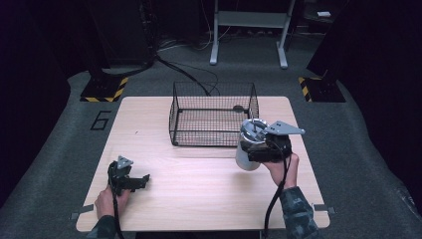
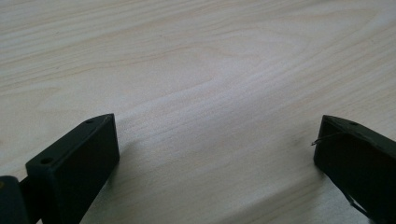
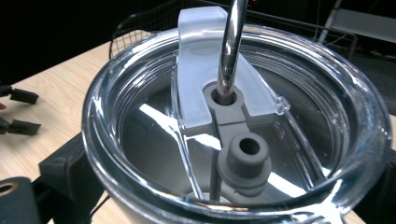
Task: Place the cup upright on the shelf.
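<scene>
A steel tumbler (image 1: 245,158) with a clear lid (image 3: 140,140) and a metal straw (image 3: 233,46) is held above the table's right half, just in front of the wire basket's right corner. My right gripper (image 1: 254,148) is shut on the tumbler's body, one black finger (image 3: 70,163) pressing its side. The tumbler leans slightly. A grey stopper (image 3: 245,156) sits in the lid beside the straw hole. My left gripper (image 1: 144,180) rests low at the table's front left, open, with bare wood between its fingers (image 2: 79,158).
A black wire basket (image 1: 199,132) stands at the back middle of the light wooden table (image 1: 199,194), with a small dark thing in its far right corner. Grey carpet, a cable and a white stand's legs (image 1: 249,45) lie beyond.
</scene>
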Demonstrator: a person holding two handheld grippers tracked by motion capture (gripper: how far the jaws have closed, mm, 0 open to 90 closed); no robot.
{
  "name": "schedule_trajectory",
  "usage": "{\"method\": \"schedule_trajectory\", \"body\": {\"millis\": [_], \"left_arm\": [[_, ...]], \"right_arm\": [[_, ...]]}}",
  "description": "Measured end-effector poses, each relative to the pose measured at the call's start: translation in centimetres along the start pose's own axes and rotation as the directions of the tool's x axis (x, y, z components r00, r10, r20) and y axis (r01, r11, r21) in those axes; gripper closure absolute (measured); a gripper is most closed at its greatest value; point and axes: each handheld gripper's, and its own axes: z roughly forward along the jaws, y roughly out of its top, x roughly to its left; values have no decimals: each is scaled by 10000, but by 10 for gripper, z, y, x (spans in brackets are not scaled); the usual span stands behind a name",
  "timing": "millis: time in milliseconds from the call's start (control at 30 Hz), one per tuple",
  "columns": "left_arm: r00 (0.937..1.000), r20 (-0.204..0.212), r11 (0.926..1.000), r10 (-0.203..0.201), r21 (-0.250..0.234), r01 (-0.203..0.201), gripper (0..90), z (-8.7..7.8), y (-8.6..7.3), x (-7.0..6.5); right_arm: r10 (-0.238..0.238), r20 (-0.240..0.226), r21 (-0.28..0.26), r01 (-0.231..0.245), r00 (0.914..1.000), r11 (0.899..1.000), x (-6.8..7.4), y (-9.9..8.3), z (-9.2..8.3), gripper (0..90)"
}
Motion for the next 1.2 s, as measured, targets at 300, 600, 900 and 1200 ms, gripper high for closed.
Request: {"method": "schedule_trajectory", "body": {"millis": [300,600,900,1200], "left_arm": [[10000,-5,10000,7,5,-7,1,0,0,0],[10000,-12,10000,-36,-15,36,1,0,0,0],[10000,-35,10000,-32,71,32,1,0,1,0],[10000,-36,10000,-29,78,30,1,0,1,0]], "right_arm": [[-137,-408,-83,134,9991,9999,7,24,14,37],[-317,-679,-180,305,9972,9994,12,46,23,38],[-416,-879,-225,398,9953,9990,17,69,32,38],[-426,-906,-263,404,9950,9988,17,83,46,38]]}}
